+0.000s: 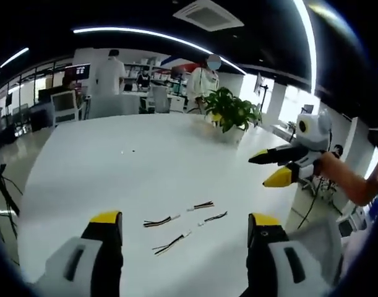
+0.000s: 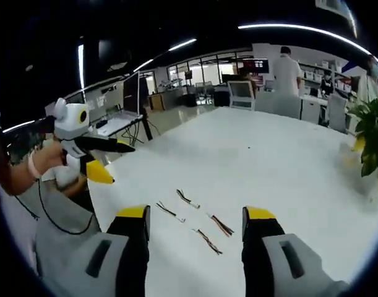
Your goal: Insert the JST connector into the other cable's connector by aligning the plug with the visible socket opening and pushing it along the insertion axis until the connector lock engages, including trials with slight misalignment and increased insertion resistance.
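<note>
Four short cable pigtails lay on the white table (image 1: pixel 114 167) in the left gripper view, low in the frame between the wide-spread jaws of the left gripper (image 1: pixel 184 226): one (image 1: pixel 159 221) at centre, one (image 1: pixel 202 205) above it to the right, one (image 1: pixel 213 217) just right of that, one (image 1: pixel 171 243) lowest. None was touched. At the right edge the right gripper (image 1: pixel 268 168) hovered above the table, jaws apart and empty, well away from the cables. A potted plant (image 1: pixel 231 110) stood at the far edge.

In the right gripper view the same cables (image 2: pixel 198 223) sat low at centre between that gripper's (image 2: pixel 196 218) parted jaws; the left gripper (image 2: pixel 117 164) showed at the left, also spread.

My worry: these connectors are tiny and thin — a pinch on the wires rather than the housing would likely let the plug twist, and it could jam off-axis against the socket.
</note>
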### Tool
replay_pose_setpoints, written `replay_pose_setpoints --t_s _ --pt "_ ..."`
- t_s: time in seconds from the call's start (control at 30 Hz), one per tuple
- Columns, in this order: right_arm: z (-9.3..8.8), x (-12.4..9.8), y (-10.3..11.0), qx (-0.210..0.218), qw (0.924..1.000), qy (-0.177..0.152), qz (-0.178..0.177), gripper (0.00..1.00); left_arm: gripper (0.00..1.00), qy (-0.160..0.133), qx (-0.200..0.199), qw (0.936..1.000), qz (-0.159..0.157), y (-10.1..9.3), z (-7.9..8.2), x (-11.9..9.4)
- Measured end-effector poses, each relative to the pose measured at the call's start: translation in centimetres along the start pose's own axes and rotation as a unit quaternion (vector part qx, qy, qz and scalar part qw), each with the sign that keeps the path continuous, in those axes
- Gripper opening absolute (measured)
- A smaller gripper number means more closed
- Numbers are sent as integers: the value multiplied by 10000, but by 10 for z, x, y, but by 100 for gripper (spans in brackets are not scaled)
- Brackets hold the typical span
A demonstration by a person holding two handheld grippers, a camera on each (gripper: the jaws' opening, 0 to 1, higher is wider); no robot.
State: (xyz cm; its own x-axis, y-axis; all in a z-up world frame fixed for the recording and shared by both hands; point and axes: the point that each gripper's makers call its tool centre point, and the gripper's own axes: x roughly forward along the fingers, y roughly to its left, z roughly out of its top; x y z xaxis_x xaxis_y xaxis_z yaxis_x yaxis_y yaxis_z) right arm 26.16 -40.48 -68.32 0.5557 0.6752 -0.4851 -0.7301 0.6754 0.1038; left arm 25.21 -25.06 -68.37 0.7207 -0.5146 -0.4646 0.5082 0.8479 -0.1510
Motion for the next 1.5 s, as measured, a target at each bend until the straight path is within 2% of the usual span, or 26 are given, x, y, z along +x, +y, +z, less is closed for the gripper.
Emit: replay_pose_setpoints --t_s 0.1,0.17,0.2,0.27,0.3,0.4,0.57,0.73,0.83,0.9,1.0,1.07,1.27,1.4,1.5 --pt "3 5 1 -76 9999 -20 87 57 81 -53 -25 10000 -70 -1 6 7" --pt "4 10 6 13 9995 -57 304 56 81 -162 -265 9988 -385 -11 12 13" --pt "4 12 7 78 9992 -64 400 55 81 -238 -506 9972 -491 -13 16 16" --pt "3 16 7 1 9990 -21 440 54 80 -246 -836 9945 -588 -13 18 21" --pt "1 18 6 -82 9991 18 426 54 80 -254 -851 9943 -596 -11 18 23" --pt "-5 24 3 -230 9988 138 420 54 80 -262 -789 9948 -582 -8 19 29" --pt "-11 34 -3 -81 9984 164 544 52 77 -109 -342 9987 -374 2 11 40" --pt "-17 42 -3 56 9974 186 688 48 75 49 -348 9986 -396 6 1 56" --pt "-22 47 -6 5 9971 272 718 46 71 211 5 9993 -314 10 -7 64" --pt "-25 50 -8 17 9967 275 767 45 69 239 279 9986 -377 9 -9 70" --pt "-23 58 -6 506 9940 99 967 43 65 261 198 9981 -521 7 -14 78" --pt "-24 63 -10 653 9932 87 965 42 63 252 174 9979 -562 8 -16 81" --pt "-32 75 -16 514 9937 200 975 38 55 205 194 9974 -666 12 -20 89" --pt "-33 81 -21 366 9938 154 1036 36 52 221 -160 9962 -821 15 -24 95" --pt "-37 85 -27 77 9945 215 1019 36 51 247 -146 9954 -915 18 -27 101"
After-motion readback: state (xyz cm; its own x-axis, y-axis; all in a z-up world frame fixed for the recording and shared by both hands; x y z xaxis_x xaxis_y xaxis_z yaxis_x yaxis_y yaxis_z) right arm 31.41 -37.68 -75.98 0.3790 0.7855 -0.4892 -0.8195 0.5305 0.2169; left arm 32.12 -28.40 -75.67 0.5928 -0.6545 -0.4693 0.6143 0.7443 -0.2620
